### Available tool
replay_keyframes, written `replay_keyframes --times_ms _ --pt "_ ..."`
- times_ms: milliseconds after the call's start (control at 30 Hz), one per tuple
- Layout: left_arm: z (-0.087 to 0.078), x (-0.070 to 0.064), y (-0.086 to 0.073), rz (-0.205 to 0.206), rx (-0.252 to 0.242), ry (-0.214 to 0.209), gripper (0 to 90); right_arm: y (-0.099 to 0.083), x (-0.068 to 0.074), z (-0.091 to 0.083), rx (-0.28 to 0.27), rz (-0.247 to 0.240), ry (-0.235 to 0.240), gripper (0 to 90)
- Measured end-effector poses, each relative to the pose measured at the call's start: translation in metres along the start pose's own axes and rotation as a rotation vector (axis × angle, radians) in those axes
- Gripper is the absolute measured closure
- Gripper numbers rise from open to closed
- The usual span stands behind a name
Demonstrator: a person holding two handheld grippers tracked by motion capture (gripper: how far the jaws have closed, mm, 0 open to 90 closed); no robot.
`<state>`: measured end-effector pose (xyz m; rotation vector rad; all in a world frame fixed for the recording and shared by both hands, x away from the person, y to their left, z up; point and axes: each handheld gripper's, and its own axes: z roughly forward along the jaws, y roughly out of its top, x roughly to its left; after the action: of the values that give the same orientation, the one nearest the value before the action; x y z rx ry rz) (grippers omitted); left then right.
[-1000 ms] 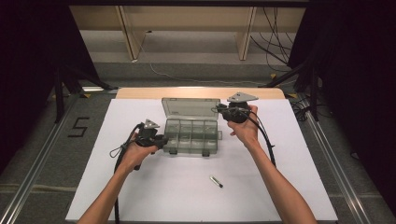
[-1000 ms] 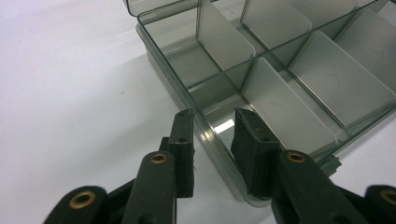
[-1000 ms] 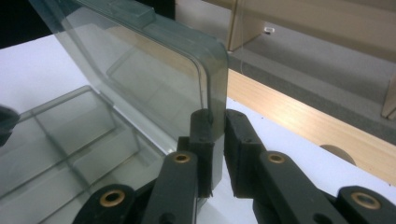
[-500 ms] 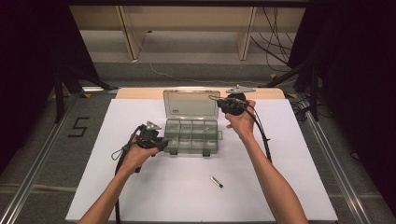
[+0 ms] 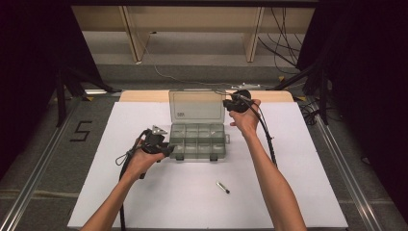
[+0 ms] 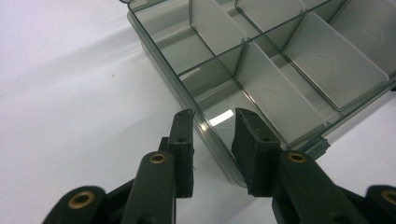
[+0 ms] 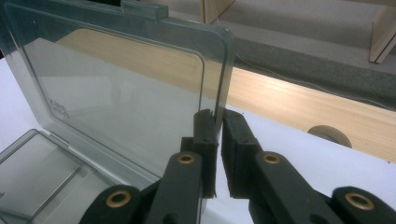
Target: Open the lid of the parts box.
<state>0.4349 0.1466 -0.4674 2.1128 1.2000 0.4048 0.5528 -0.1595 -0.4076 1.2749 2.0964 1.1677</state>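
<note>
A clear grey compartment box [image 5: 199, 143] sits mid-table with its lid [image 5: 196, 107] standing upright. My left gripper [image 5: 168, 150] is at the box's front left corner. In the left gripper view its jaws [image 6: 212, 119] straddle the box wall [image 6: 163, 60], one outside and one inside an empty compartment, with a gap between them. My right gripper [image 5: 225, 103] is raised at the lid's right edge. In the right gripper view the gripper [image 7: 217, 114] is shut on the edge of the lid [image 7: 116, 93]. The compartments I can see are empty.
A small metal piece with a dark tip [image 5: 222, 187] lies on the white table [image 5: 120, 202] in front of the box, to its right. A wooden strip [image 5: 144, 95] runs along the table's far edge. Cables trail from both grippers.
The right gripper has lifted and moved back with the lid's edge, swinging the lid up to upright. The left gripper has stayed at the box's front left corner.
</note>
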Motion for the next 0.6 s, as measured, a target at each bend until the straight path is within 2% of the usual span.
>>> replay_keyframes --times_ms 33,67,133,167,233,300,433,533,600 --pt "0.0 0.0001 -0.0001 -0.002 0.0 -0.001 68.0 0.0003 -0.001 0.0015 -0.005 -0.014 -0.006 85.1" --pt "-0.0001 0.0004 -0.0001 0.0 0.003 -0.008 68.0 0.002 0.0008 0.0016 0.014 0.012 -0.012 85.0" --pt "0.0002 0.0001 -0.0002 -0.007 -0.003 -0.011 68.0 0.0024 0.0016 0.0012 0.026 0.026 -0.012 85.0" --pt "0.0 0.0004 -0.0003 -0.003 0.0 -0.01 68.0 0.0029 -0.0001 0.0031 0.015 0.005 -0.017 84.9" --pt "-0.0001 0.0007 -0.0001 -0.002 0.003 -0.011 67.9 0.0034 -0.0012 0.0047 0.013 0.0 -0.018 84.8" --pt "0.0 -0.0003 -0.0003 -0.009 0.0 -0.019 67.9 0.0048 0.0002 0.0055 0.033 0.033 -0.024 84.6" --pt "-0.0004 0.0006 -0.0001 -0.003 0.004 -0.018 67.8 0.005 -0.0004 0.0081 0.023 0.024 -0.036 84.4" --pt "-0.0004 0.0001 -0.0003 -0.007 0.006 -0.022 67.9 0.0053 0.0017 0.01 0.023 0.036 -0.06 84.4" --pt "-0.0001 -0.0006 -0.0004 -0.016 0.006 -0.026 67.8 0.0054 0.0022 0.0097 0.031 0.055 -0.056 84.3"
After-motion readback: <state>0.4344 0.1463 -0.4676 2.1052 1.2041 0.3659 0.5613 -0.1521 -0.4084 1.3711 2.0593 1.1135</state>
